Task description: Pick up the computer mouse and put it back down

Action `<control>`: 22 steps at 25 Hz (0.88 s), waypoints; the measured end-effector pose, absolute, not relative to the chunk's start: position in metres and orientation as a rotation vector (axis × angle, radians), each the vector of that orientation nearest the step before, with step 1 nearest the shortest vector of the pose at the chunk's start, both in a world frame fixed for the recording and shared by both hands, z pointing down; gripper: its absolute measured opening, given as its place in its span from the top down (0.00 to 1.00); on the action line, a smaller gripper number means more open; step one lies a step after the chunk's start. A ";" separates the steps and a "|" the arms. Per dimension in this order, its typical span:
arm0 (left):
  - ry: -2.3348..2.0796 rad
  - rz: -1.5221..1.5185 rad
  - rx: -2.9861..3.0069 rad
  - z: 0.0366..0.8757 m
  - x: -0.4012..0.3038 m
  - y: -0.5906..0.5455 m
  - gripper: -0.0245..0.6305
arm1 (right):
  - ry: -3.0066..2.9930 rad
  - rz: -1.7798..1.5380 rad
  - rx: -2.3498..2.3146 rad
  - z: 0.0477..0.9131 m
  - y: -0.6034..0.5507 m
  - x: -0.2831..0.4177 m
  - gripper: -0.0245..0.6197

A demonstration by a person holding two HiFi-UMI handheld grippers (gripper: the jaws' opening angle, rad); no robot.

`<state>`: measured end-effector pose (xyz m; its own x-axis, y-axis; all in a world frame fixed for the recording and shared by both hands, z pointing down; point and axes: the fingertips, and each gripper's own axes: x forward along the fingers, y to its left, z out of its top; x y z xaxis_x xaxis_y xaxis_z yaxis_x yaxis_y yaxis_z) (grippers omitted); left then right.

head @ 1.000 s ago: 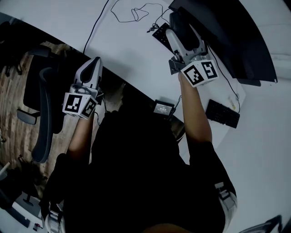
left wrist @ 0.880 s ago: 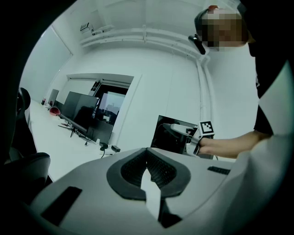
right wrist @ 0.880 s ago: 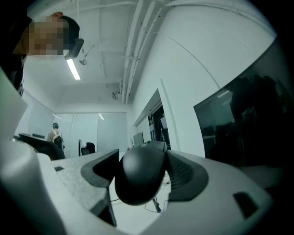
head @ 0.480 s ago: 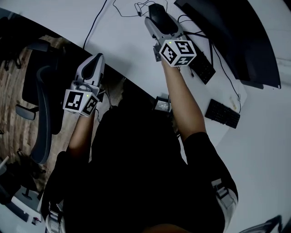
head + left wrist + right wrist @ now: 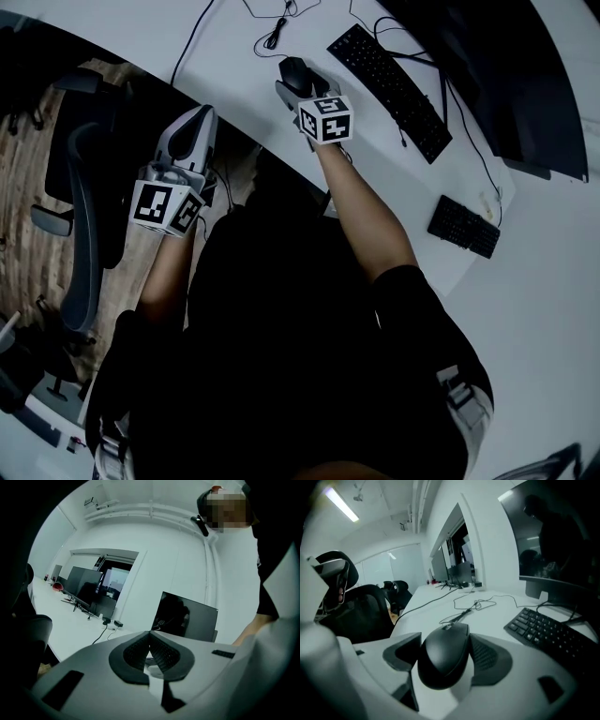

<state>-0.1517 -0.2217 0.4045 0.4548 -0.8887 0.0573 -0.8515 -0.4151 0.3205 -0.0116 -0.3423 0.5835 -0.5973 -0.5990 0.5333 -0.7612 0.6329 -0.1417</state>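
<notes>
An office chair (image 5: 80, 216) stands at nine o'clock of the left gripper (image 5: 199, 117), whose jaws are pressed together with nothing between them. Both grippers' cubes carry black-and-white square markers, with no legible words. On the white desk (image 5: 234, 84), a loose cable (image 5: 275, 37) lies at eleven o'clock of the computer mouse (image 5: 293, 67). The right gripper (image 5: 445, 641) stands wide, with both pads against the mouse's sides, near the desk's front edge. I cannot tell whether the mouse touches the surface. A keyboard (image 5: 389, 75) lies at three o'clock, its key legends too small to read. A dark monitor (image 5: 506, 84) stands beyond it, and a small black keypad (image 5: 463, 226) lies at four o'clock.
</notes>
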 end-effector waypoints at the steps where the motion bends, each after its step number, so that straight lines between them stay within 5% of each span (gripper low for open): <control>1: -1.489 -0.172 2.401 0.406 -0.153 -0.220 0.97 | -2.399 0.507 1.059 0.591 -0.338 -0.011 0.46; 22: -1.461 -0.161 2.404 0.418 -0.151 -0.216 0.97 | -2.248 0.471 0.951 0.629 -0.321 -0.013 0.44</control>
